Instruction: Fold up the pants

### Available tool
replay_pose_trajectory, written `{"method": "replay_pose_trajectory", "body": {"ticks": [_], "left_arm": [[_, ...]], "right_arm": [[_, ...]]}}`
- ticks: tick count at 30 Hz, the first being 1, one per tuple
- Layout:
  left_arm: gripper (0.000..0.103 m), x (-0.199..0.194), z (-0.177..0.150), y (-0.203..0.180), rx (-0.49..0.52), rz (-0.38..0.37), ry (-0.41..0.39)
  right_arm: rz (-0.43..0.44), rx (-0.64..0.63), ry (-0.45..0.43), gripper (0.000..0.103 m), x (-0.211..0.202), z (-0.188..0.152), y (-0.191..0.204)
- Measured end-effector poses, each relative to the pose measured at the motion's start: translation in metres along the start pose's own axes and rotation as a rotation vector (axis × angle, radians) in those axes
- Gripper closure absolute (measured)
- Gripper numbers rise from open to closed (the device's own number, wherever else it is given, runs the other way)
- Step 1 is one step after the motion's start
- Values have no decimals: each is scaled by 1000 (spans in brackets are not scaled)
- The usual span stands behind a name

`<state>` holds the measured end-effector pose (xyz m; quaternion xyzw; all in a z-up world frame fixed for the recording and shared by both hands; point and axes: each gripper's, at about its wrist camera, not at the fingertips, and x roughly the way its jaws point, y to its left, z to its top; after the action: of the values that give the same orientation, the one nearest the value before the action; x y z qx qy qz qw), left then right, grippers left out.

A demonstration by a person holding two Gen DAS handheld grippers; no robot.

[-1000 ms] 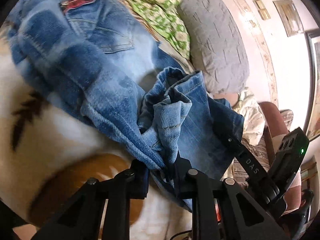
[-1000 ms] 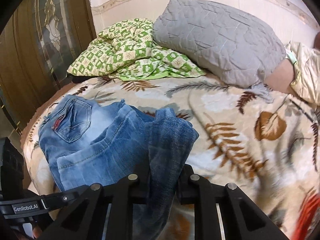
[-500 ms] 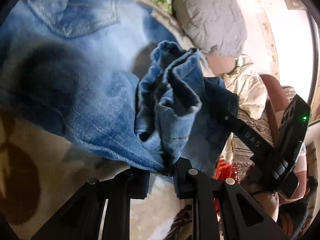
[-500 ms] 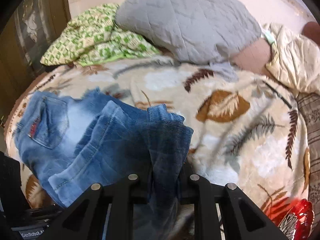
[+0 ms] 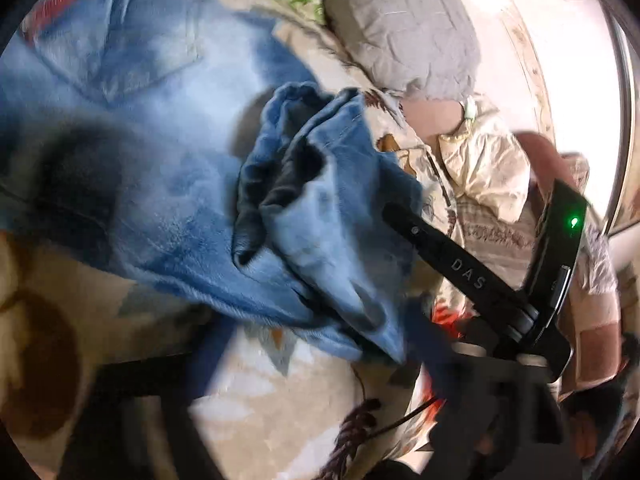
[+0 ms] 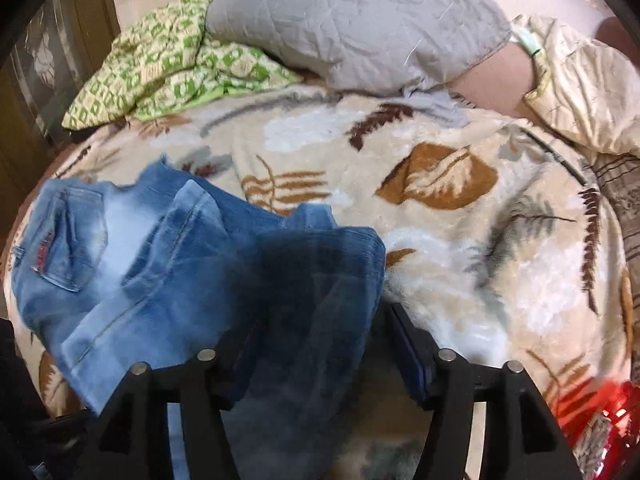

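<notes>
The blue jeans [image 5: 140,160] lie on the leaf-print blanket [image 6: 440,176], waist and back pocket [image 6: 68,240] at the left, leg ends folded back over them. My left gripper [image 5: 320,356] is blurred and its jaws are opening wide. The bunched hem [image 5: 320,200] lies just ahead of them, its lower edge between the fingers, and neither pad presses on it. My right gripper [image 6: 324,352] is opening too. A dark fold of denim [image 6: 312,280] drapes between its fingers, and the right pad [image 6: 408,348] stands apart from the cloth. The right gripper's black body [image 5: 472,280] reaches into the left wrist view.
A grey quilted pillow [image 6: 360,20] and a green patterned cloth [image 6: 168,68] lie at the bed's far side. Cream bedding [image 6: 580,92] is at the far right. A wooden door [image 6: 24,100] stands at the left. Something red [image 6: 612,412] lies at the near right edge.
Both grippers were shut on the jeans' leg ends and have spread their jaws. The denim has slumped onto the rest of the jeans. Both hands carried the leg ends toward the waist.
</notes>
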<state>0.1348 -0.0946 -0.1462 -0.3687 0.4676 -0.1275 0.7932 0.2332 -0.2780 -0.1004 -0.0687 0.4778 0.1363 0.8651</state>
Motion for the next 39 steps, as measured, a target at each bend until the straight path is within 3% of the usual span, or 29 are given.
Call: {"method": "replay_pose_trajectory", "body": {"ticks": [1, 4, 9, 15, 18, 23, 27, 30, 32, 34, 37, 38, 39], "left_arm": [[6, -12, -2, -6, 27, 28, -28], [6, -39, -1, -12, 100, -1, -39], [6, -80, 18, 0, 166, 39, -75], [6, -132, 52, 24, 398, 196, -138], [6, -151, 66, 47, 445, 260, -139], [6, -178, 100, 112, 310, 341, -139], [6, -178, 113, 157, 141, 263, -69], [6, -165, 119, 179, 37, 160, -13], [6, -156, 120, 186, 1, 131, 18], [6, -143, 120, 190, -3, 164, 33], [6, -140, 119, 185, 33, 179, 3], [9, -140, 118, 183, 50, 188, 3], [29, -141, 118, 182, 63, 207, 5]], "right_arm": [[-17, 0, -19, 31, -9, 0, 1], [-36, 16, -86, 21, -38, -1, 1], [1, 34, -175, 21, -84, -6, 4], [56, -41, -199, 21, -104, -24, 38], [54, -135, -177, 21, -100, -38, 71], [17, -376, -175, 21, -83, -60, 143], [21, -558, -145, 21, -60, -67, 202], [5, -661, -160, 21, -47, -68, 236], [1, -697, -163, 21, -38, -66, 254], [-18, -718, -151, 21, -25, -64, 268], [-61, -717, -125, 21, -6, -61, 274], [-60, -705, -107, 21, -1, -60, 273], [-42, -678, -83, 21, 3, -60, 269]]}}
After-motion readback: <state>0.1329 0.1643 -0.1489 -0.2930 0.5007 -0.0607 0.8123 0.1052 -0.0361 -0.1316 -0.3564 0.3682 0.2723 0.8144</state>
